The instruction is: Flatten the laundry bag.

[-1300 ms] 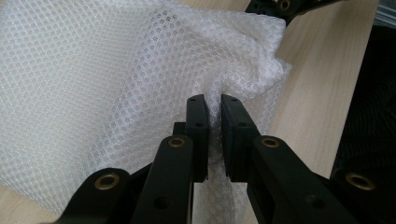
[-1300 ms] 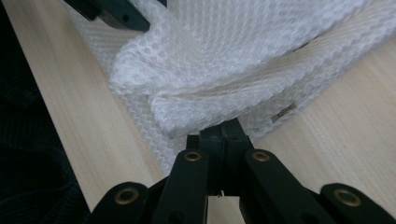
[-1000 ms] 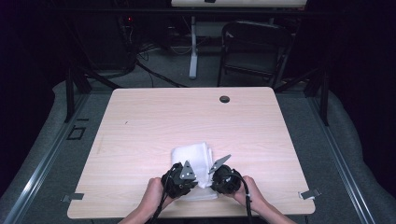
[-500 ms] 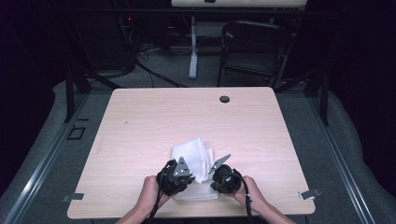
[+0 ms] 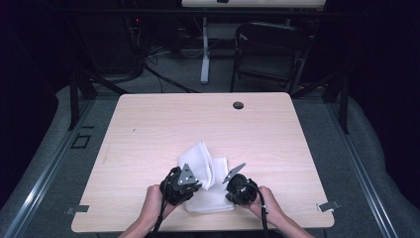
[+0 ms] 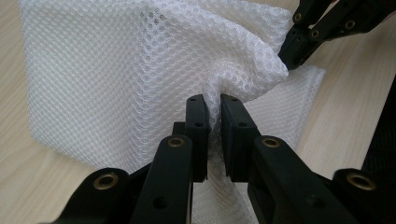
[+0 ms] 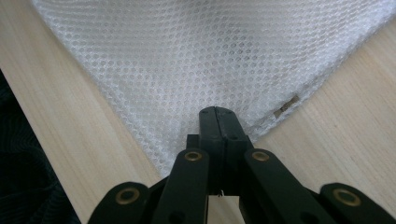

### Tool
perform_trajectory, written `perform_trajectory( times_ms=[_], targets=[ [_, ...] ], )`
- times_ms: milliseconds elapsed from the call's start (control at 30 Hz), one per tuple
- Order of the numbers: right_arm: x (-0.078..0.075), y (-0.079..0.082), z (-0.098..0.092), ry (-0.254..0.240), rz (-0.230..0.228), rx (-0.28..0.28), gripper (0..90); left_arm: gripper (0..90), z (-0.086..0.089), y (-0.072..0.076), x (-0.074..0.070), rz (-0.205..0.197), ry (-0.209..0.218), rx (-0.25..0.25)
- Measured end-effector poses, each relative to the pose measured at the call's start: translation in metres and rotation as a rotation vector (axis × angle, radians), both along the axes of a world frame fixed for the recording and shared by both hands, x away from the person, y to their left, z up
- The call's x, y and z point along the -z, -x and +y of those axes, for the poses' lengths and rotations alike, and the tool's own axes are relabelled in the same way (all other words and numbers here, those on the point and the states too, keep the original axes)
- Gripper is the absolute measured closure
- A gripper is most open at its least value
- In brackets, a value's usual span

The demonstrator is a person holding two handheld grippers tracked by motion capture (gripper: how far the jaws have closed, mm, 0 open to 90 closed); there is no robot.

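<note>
Folding the mesh cloth (image 5: 208, 171): left gripper (image 6: 212, 123) pinches a raised fold, right gripper (image 7: 218, 126) clamps the corner. Next, carry the fold toward 12 o'clock.

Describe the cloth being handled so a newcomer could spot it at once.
On the pale wooden table, look at the near edge, between the two hands. The white mesh cloth lies there, honeycomb-textured, one part bunched up, pinched by the left tongs and the right tongs.

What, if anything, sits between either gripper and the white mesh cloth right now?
Nothing visible does. The left gripper has a bunched fold of the white mesh cloth pinched between its pads, and the right gripper is shut at the cloth's near corner. The table around the cloth is bare wood.
</note>
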State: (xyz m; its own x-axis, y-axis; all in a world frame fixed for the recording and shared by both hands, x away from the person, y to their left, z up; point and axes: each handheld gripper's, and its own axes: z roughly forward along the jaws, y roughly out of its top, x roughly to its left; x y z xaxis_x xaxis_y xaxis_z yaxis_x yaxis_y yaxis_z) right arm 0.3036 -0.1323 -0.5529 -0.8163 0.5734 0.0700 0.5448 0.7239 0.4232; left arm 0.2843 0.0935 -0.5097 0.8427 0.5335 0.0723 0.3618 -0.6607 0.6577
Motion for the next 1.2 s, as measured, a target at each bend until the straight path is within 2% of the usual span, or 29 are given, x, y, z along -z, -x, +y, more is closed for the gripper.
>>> perform_trajectory(
  times_ms=[200, 433, 767, 1067, 1200],
  targets=[
    [-0.002, -0.001, -0.002, 0.033, -0.010, 0.000, 90.0, 82.4, 0.006, -0.001, -0.001, -0.002, -0.009, -0.015],
    [-0.001, -0.002, -0.003, 0.037, -0.020, 0.014, 90.0, 82.4, 0.013, -0.002, -0.002, 0.000, -0.010, -0.031],
    [-0.001, -0.004, -0.007, 0.041, -0.027, 0.022, 90.0, 82.4, 0.022, -0.003, -0.001, 0.025, 0.013, -0.043],
    [-0.001, -0.006, -0.011, 0.045, -0.029, 0.033, 90.0, 82.1, 0.025, -0.004, -0.002, 0.037, -0.002, -0.051],
    [-0.002, -0.007, -0.013, 0.051, -0.024, 0.032, 90.0, 81.4, 0.031, -0.004, -0.003, 0.056, 0.000, -0.063]
  ],
)
